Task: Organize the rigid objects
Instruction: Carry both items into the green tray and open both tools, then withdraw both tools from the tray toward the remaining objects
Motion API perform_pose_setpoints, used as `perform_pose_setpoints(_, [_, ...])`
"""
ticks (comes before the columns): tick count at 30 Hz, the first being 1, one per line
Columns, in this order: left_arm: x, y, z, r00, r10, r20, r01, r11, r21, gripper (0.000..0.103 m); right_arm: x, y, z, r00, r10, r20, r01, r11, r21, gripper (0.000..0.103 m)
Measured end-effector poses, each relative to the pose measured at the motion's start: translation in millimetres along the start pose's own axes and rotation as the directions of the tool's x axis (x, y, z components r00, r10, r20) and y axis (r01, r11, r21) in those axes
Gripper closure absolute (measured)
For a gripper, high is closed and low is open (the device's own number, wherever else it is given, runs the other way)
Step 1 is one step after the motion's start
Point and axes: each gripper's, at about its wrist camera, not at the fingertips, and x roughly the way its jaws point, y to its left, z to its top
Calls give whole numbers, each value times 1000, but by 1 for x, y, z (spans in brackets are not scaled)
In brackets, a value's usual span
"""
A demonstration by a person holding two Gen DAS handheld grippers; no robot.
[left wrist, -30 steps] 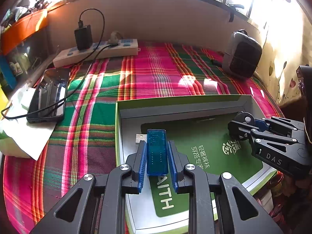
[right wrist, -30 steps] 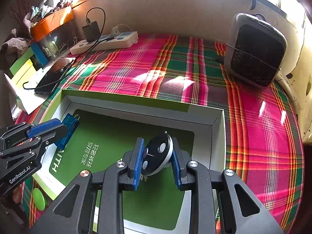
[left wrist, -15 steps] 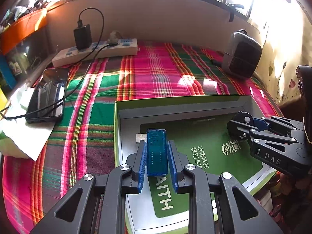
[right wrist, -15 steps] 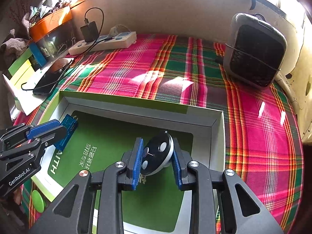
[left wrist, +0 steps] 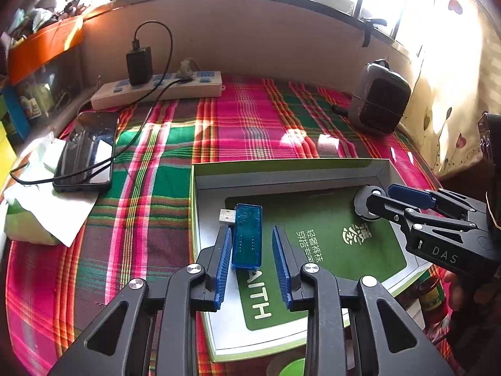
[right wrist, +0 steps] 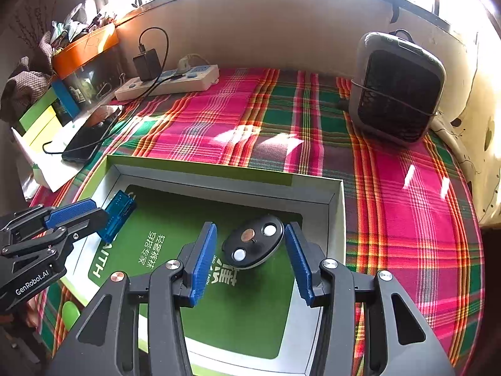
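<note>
Both drops look done: the left gripper (left wrist: 250,260) has just been opening off the blue USB tester (left wrist: 246,238), the right gripper (right wrist: 250,261) off the round black disc (right wrist: 253,242). Jaws parted, both pieces lying in the green-lined box (right wrist: 336,213).

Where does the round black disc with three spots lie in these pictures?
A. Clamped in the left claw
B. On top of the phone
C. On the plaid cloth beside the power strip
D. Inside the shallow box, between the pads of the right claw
D: the round black disc rests on the green floor of the shallow box, between the spread pads of the right claw, which do not touch it.
</note>
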Motion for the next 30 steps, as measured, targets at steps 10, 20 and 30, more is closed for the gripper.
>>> perform_pose_setpoints(10, [-36,0,-19,999,-24,43,24,1000,-9,74,-40,0,-16,999,-4,55,3,1000,17,56])
perform_pose_setpoints(20, [-69,9,-50,995,-53,81,57,997,-43,73,-94,0,-67,990,-78,118,71,995,64,56])
perform_pose_setpoints(30, [-83,10,-83,993,-97,68,100,994,-41,72,-125,0,-138,971,-222,91,201,959,199,56])
